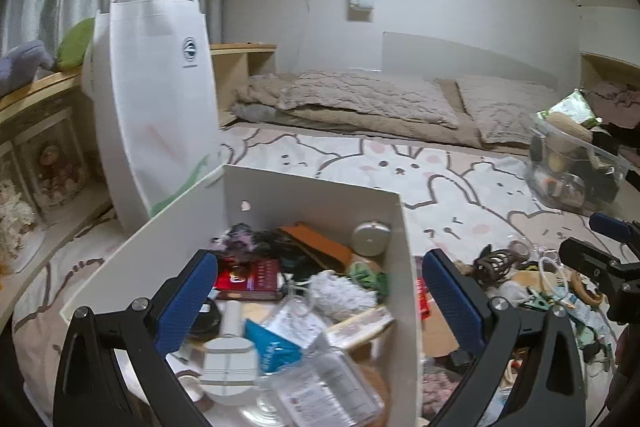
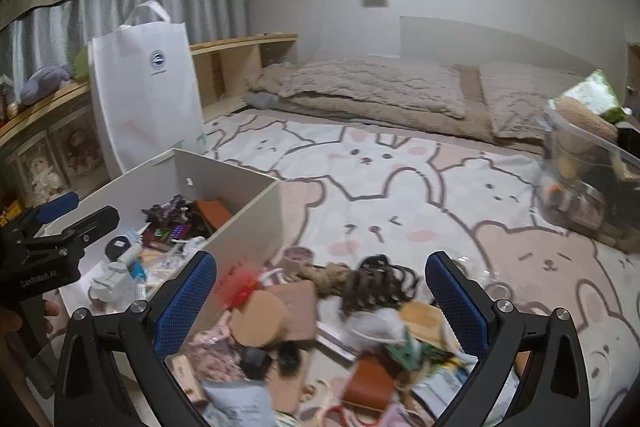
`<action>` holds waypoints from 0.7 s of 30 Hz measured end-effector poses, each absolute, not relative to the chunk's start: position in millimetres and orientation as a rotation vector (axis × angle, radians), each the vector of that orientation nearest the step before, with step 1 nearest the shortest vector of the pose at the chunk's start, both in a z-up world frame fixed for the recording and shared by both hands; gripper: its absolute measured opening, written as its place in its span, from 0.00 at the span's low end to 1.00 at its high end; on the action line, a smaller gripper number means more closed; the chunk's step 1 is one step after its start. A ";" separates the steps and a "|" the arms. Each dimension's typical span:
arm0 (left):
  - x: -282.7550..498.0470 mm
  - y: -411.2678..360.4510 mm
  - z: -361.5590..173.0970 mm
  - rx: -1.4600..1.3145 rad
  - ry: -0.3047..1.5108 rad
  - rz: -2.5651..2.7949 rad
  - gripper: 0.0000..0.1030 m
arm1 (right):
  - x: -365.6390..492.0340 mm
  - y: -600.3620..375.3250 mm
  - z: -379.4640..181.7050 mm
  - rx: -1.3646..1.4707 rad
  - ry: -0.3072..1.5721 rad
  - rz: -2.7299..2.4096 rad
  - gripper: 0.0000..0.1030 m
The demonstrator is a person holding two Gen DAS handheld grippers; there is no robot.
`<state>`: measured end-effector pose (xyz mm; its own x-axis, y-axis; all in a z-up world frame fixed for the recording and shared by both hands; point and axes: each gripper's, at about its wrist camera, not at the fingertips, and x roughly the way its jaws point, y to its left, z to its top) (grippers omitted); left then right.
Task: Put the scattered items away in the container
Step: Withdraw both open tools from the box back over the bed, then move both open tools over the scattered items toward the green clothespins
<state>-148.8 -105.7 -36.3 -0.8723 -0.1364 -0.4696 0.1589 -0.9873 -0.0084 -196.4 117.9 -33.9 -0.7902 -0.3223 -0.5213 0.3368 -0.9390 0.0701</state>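
Bed cover (image 2: 400, 195): a pale sheet printed with rabbits and bears; the white box stands on it and serves as the landmark here.
Folded bedding (image 1: 360, 99): beige quilts, well behind the box, against the far wall.
White tote bag (image 1: 156, 99): upright, just behind the box's left corner, leaning on the wooden shelf (image 1: 36, 87).
White box (image 1: 316, 187): open-topped container, already part filled; a red book (image 1: 252, 279), a round metal tin (image 1: 372, 237) against its back wall, a brown wallet (image 1: 320, 243), a clear plastic packet (image 1: 328, 383) and a blue-and-white packet (image 1: 272, 343) lie inside.
Clear tub (image 2: 580, 183): well to the right of the box, holding dark items and a green packet.
Scattered pile (image 2: 320, 327): just right of the box's side wall, on the sheet; a black hair claw (image 2: 380, 283), a tan round disc (image 2: 256, 319), a brown leather case (image 2: 368, 379) and blurred smaller bits.
Left gripper (image 1: 320, 291): above the box's near end, blue pads spread wide, nothing between them.
Right gripper (image 2: 320, 291): over the pile beside the box, fingers spread wide, empty.
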 end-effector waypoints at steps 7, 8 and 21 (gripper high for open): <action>-150.9 -91.2 -35.6 0.715 0.105 -2.952 1.00 | -184.9 147.7 -39.5 0.795 0.049 -2.756 1.00; -151.1 -88.9 -35.6 0.716 0.107 -2.958 1.00 | -184.1 150.8 -40.7 0.811 0.051 -2.764 1.00; -151.1 -51.9 -37.5 0.756 0.105 -3.072 1.00 | -161.5 190.8 -45.7 0.809 -0.016 -2.843 1.00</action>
